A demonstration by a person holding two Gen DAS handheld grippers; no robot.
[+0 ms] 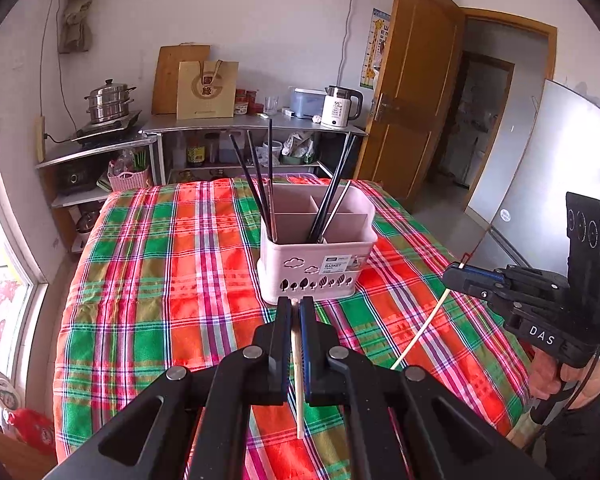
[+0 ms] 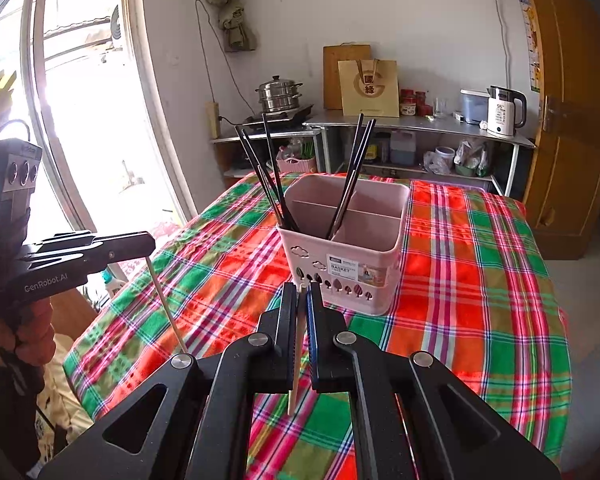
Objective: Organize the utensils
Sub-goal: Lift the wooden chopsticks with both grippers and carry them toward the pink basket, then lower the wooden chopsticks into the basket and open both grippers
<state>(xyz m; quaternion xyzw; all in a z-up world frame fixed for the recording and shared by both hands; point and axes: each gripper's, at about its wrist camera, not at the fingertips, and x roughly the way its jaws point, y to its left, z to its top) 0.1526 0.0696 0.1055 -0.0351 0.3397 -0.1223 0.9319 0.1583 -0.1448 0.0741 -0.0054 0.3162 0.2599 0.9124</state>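
Observation:
A pink divided basket [image 1: 272, 272] [image 2: 380, 296] stands on the plaid cloth. Black chopsticks [image 1: 256, 176] [image 2: 272, 176] lean in its left compartment. More black chopsticks [image 1: 334, 192] [image 2: 356, 160] lean in a rear compartment, with one pale stick [image 1: 336, 208] beside them. My left gripper [image 1: 295, 301] [image 2: 150, 242] is shut on a pale wooden chopstick [image 1: 299, 392] [image 2: 166, 308] that hangs down below its fingers, just short of the basket. My right gripper [image 2: 302, 287] [image 1: 454, 272] is shut on another pale chopstick [image 2: 295, 372] [image 1: 420, 328], in front of the basket and above the cloth.
The red-green plaid table [image 1: 160, 280] [image 2: 480, 280] ends in a drop on each side. Behind it are metal shelves with a steamer pot [image 1: 110, 100], a paper bag [image 1: 206, 90] and a kettle [image 1: 340, 106]. A wooden door [image 1: 416, 92] and a fridge [image 1: 548, 184] stand at right, and a bright window [image 2: 80, 100] at left.

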